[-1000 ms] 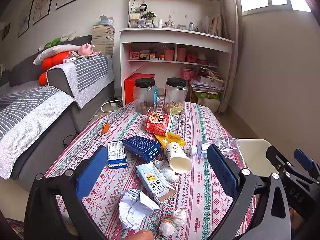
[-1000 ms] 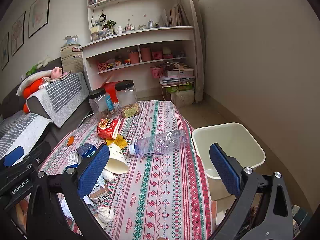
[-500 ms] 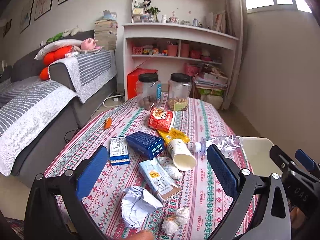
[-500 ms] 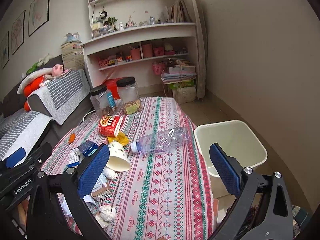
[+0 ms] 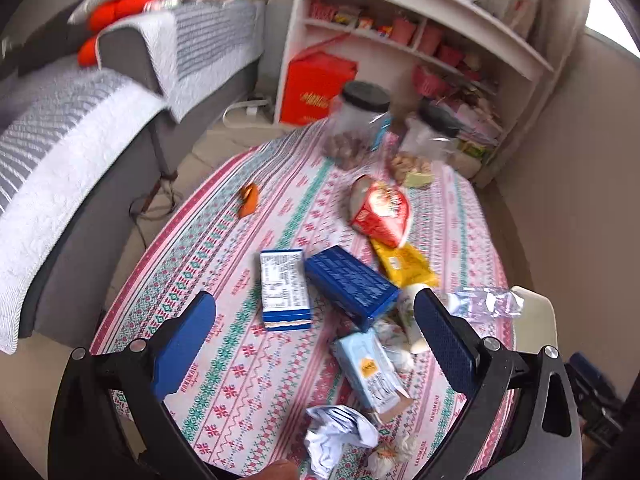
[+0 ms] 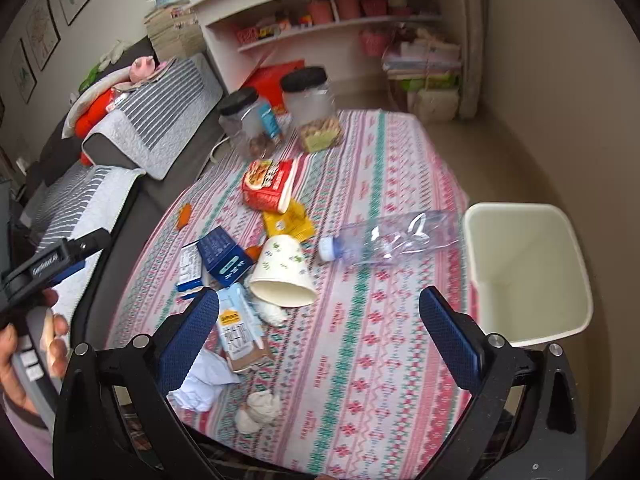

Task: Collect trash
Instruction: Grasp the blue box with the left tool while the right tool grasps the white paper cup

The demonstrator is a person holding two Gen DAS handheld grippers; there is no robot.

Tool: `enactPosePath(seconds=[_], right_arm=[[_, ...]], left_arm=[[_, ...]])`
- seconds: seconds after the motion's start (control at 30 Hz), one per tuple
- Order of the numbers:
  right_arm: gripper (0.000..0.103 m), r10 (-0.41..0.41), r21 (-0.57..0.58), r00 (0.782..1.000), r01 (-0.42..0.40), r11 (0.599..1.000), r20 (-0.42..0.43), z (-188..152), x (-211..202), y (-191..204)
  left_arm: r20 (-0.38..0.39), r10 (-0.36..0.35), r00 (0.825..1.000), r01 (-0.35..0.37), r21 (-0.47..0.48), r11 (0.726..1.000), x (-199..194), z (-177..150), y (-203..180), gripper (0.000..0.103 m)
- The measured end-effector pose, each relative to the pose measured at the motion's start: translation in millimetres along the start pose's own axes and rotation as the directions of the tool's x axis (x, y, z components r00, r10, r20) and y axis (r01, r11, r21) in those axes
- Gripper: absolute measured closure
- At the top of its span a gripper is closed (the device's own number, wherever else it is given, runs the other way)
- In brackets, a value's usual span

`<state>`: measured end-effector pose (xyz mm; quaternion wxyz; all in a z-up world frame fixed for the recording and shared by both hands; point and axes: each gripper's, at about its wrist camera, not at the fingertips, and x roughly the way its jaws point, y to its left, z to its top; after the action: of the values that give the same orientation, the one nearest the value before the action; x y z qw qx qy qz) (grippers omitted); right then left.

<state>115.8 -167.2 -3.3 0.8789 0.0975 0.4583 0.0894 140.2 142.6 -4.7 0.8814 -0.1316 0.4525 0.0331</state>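
Note:
Trash lies on the patterned tablecloth [image 6: 372,360]: a clear plastic bottle [image 6: 394,238], a paper cup [image 6: 282,272] on its side, a dark blue box [image 5: 350,282], a white and blue box [image 5: 284,286], a light blue carton [image 5: 370,370], a red snack pack [image 5: 382,214], a yellow wrapper [image 5: 404,264], crumpled paper [image 5: 338,434] and tissue wads [image 6: 260,406]. A cream bin [image 6: 528,272] stands beside the table's right edge. My left gripper [image 5: 314,340] is open and empty above the boxes. My right gripper [image 6: 320,340] is open and empty above the near table.
Two black-lidded jars [image 6: 314,110] stand at the table's far end. An orange scrap [image 5: 249,199] lies near the left edge. A grey sofa [image 5: 60,152] runs along the left. A white shelf unit [image 5: 420,40] and a red box [image 5: 316,88] stand behind the table.
Both grippers have tilted down and moved in over the table, so the trash looks larger and closer. Both stay open and empty.

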Motion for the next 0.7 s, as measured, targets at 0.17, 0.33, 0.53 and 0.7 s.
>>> enactPosePath(seconds=[0.17,0.33,0.53,0.7], right_arm=[[0.007,-0.010,-0.008,0.996,0.009,1.000,-0.083,20,42,-3],[0.007,-0.016,0.053,0.994,0.022,0.998,-0.105,30,72,-30],[0.007,-0.025,0.189,0.993,0.046,0.981,-0.111,40,88,-70],[0.007,-0.064,0.265,0.985,0.105,0.958,-0.160,41,107,-97]], left_arm=[[-0.161,-0.024,0.987,0.003,-0.127,0.992,56,4,28,0.007],[-0.298,-0.181,0.937,0.114,-0.229,0.967,103,-3,11,0.007],[-0.354,-0.151,0.923,0.053,-0.271,0.961,146,9,-23,0.007],[-0.392,-0.069,0.917,-0.042,-0.268,0.962,176,15,-41,0.007]])
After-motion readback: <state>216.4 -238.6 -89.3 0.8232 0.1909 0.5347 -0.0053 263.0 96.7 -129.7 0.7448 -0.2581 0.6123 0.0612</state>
